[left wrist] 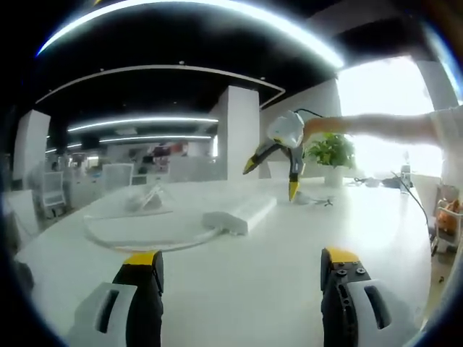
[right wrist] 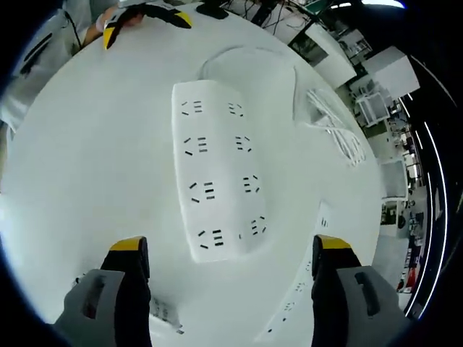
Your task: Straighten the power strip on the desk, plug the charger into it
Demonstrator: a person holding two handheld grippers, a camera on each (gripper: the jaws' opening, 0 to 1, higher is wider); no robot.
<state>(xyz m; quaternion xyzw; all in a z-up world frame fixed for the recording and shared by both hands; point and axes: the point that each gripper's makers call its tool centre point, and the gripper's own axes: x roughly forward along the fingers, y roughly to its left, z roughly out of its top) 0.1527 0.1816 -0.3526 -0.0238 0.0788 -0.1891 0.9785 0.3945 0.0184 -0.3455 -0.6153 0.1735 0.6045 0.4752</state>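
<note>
Hovering right gripper over power strip mid-frame, jaws wide, empty; left gripper likewise. Grip your strip's near end squarely on bench.

The left gripper view sits low, just above the white desk, and faces level across it toward the office beyond, with pillars, ceiling lights and a bright window at its right. It stands well back from the power strip, which lies mid-desk and appears small. The right gripper view hangs above the desk and looks steeply down, near the power strip, whose sockets read plainly. Both views share the desk top, the strip and its looped cable. The right gripper appears raised in the left gripper view; the yellow-tipped object at the top edge of the right gripper view is probably the left gripper, though distortion there is heavy.
</note>
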